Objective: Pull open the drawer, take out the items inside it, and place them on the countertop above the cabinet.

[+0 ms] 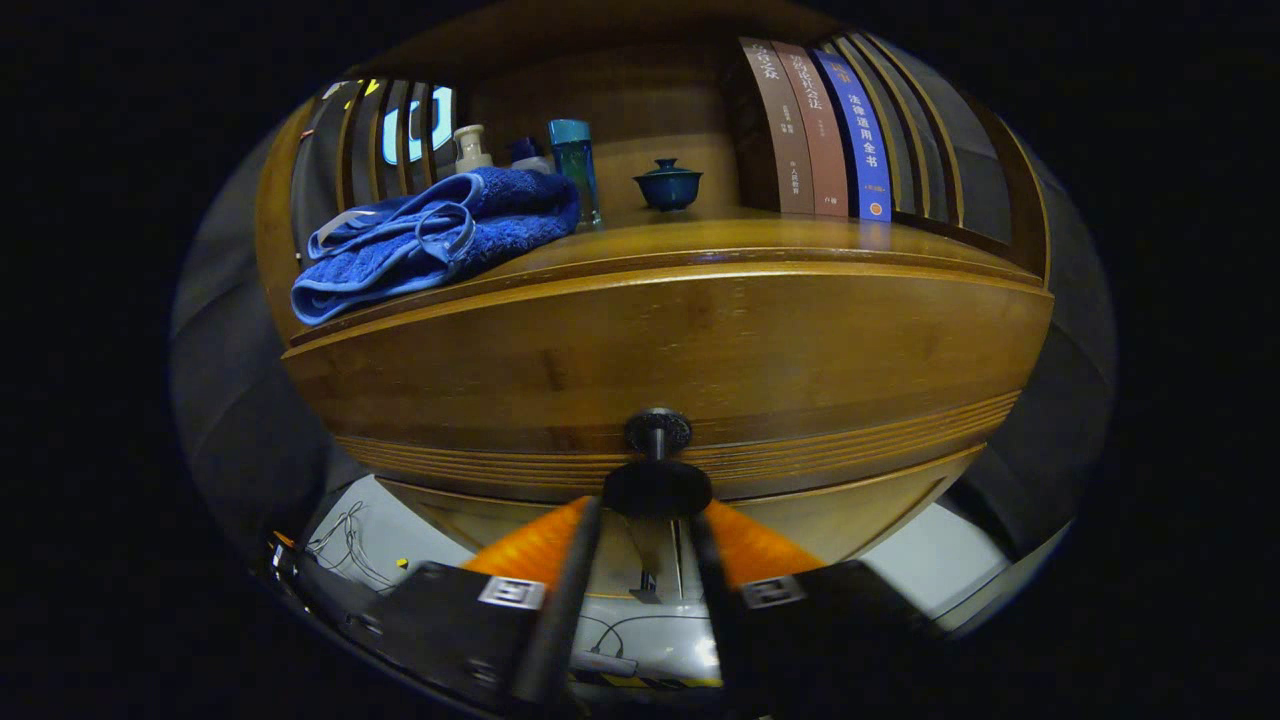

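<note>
Low centre, the gripper closes narrow around the drawer knob; towel upper left.

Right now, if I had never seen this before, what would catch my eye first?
Probably the crumpled blue towel lying on the wooden countertop and hanging a little over its front edge. Just below, the drawer front bulges toward you, and its dark round knob sits between the tips of the gripper. Beyond the towel stand a small teal lidded cup and a row of upright books.

Three books, one towel, one lidded bowl, one drawer.
</note>
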Available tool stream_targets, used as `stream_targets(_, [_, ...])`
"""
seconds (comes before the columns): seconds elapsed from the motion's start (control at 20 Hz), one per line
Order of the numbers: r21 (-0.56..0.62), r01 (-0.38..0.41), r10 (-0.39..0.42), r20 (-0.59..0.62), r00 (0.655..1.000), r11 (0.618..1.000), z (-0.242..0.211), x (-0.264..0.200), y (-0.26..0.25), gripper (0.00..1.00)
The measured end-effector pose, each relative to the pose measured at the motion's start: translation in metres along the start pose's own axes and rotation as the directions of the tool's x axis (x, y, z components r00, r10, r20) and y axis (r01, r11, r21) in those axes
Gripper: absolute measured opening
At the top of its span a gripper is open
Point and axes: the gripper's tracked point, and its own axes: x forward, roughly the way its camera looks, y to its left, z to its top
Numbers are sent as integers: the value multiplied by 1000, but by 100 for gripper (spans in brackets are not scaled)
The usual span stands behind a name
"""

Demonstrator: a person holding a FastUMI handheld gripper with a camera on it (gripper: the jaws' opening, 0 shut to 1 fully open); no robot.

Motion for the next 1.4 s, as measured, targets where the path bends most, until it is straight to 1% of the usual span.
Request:
stream_targets(0.05, [9,2,-2,9,1000,1000,3,2,-3,68])
stream_targets(0.2, [34,3,-4,26,1000,999,12,-1,-4,74])
stream_targets(0.3, [40,-10,9,33,999,999,16,0,-3,74])
stream_targets(0.45, [45,-14,12,53,999,999,22,-3,-3,54])
stream_targets(0.55, [36,-1,-2,75,997,999,28,-6,-7,53])
stream_targets(0.6, [24,1,-2,60,998,1000,25,4,-5,52])
stream_targets(0.65, [12,4,-4,63,998,1000,25,-6,-6,46])
stream_targets(0.8, [3,0,-1,54,999,1000,22,-5,-5,38])
stream_targets(1.05, [3,4,-4,24,1000,1000,18,-12,-5,38])
stream_targets(1.4, [-16,4,-4,-19,1000,1000,-9,-59,-4,38])
